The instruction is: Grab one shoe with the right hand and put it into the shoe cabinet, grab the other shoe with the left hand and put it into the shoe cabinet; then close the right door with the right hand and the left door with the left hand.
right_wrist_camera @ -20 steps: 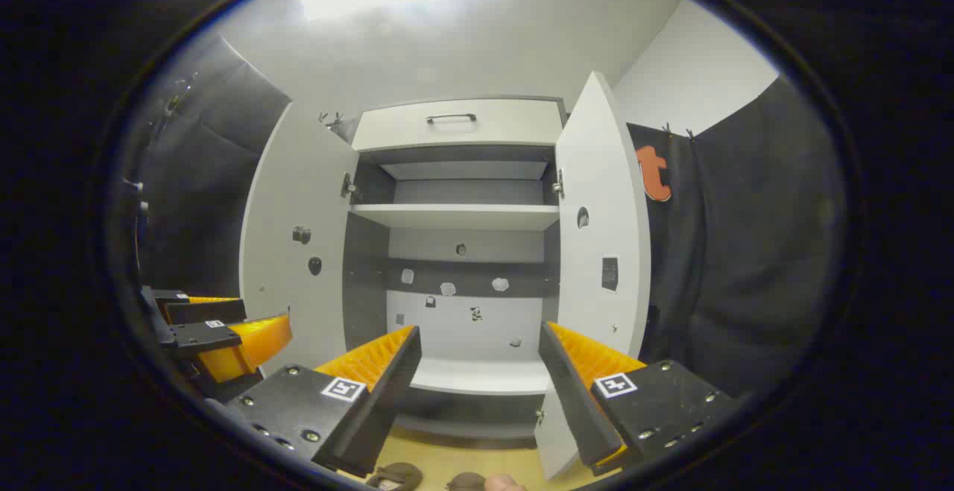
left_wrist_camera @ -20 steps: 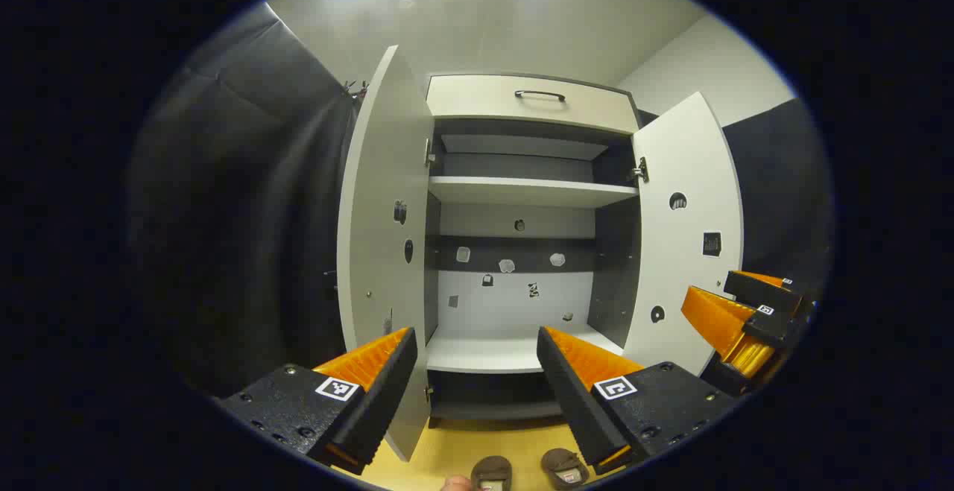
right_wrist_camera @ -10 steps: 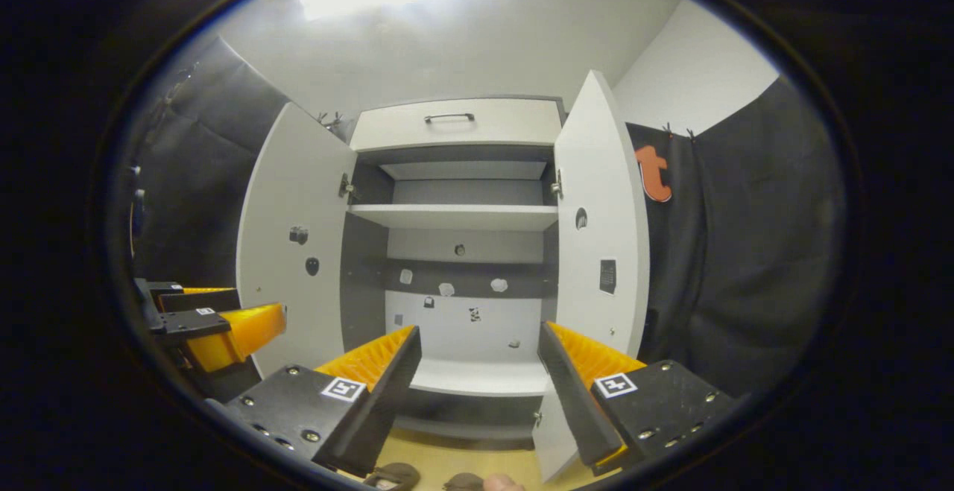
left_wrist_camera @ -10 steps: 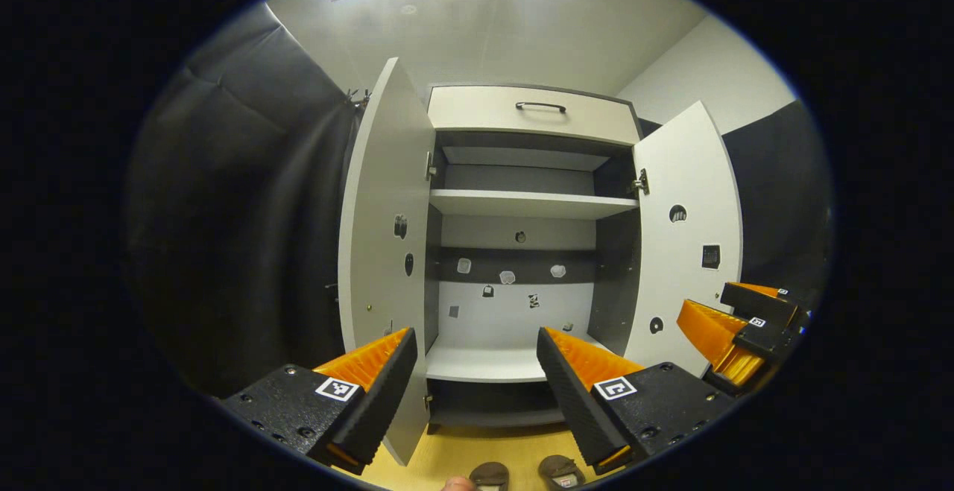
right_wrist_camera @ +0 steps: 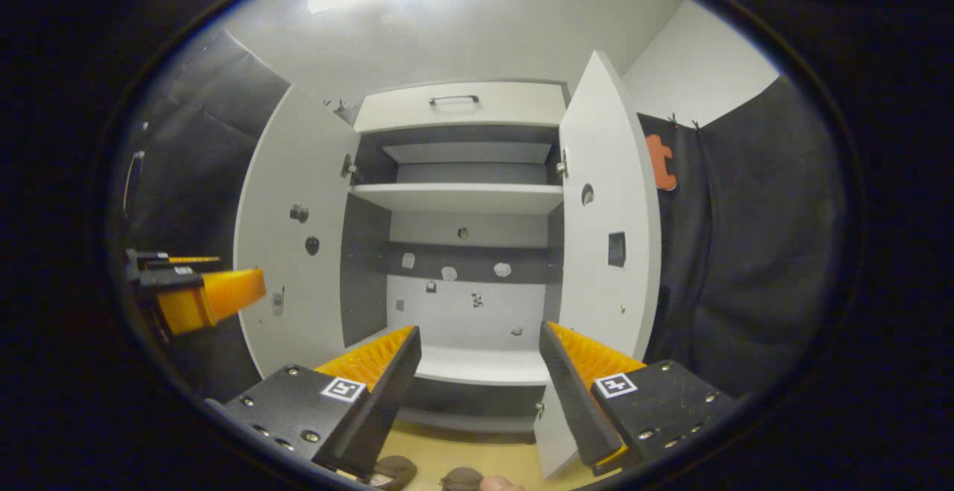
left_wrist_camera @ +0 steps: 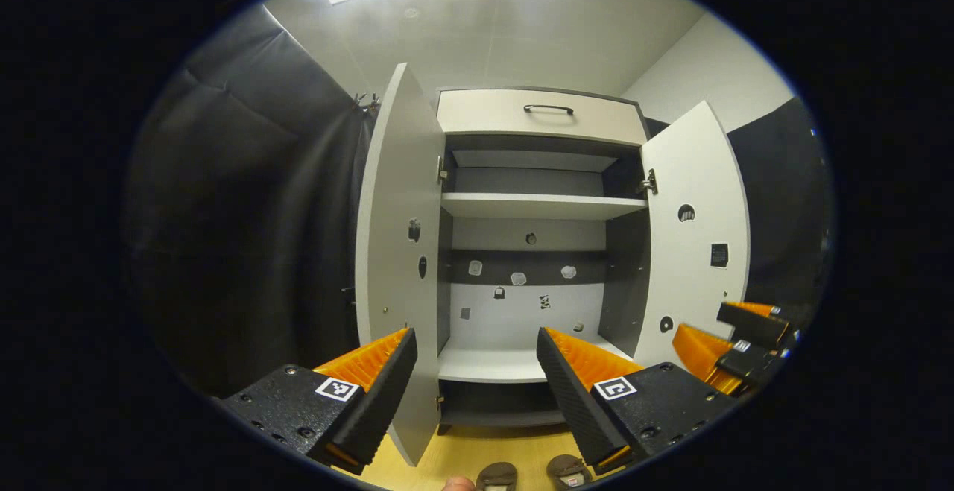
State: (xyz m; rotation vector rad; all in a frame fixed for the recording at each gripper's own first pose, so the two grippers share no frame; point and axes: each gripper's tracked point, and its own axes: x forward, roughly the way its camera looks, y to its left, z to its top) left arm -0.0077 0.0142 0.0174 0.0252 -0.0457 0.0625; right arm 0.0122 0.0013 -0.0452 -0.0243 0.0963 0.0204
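Left gripper view, left to right: the left door (left_wrist_camera: 395, 252) stands wide open, nearly edge-on; the cabinet (left_wrist_camera: 533, 252) behind it shows bare shelves; the right door (left_wrist_camera: 693, 245) is likewise open. The left gripper (left_wrist_camera: 477, 383) is held before the opening with its fingers spread apart and nothing between them. At the far right, the right gripper (left_wrist_camera: 734, 346) appears partly cut off by the edge of the view.

Two brown shoes (left_wrist_camera: 533, 471) lie side by side on the yellow floor (left_wrist_camera: 477, 450), just in front of the cabinet and below the grippers, their heel openings toward the camera; a fingertip shows just beside the left shoe. In the right gripper view the pair appears at the bottom edge, with that gripper's fingers also apart and empty.

Handling (judgement): the shoes look like soft, light slippers, likely to flex when pinched. The firmest hold would probably be across the heel rim or the side wall of the upper, not the yielding toe.

Writing: the fingers carry square black-and-white markers. Small stickers dot the back panel and the doors; a label inside each shoe is too small to read.
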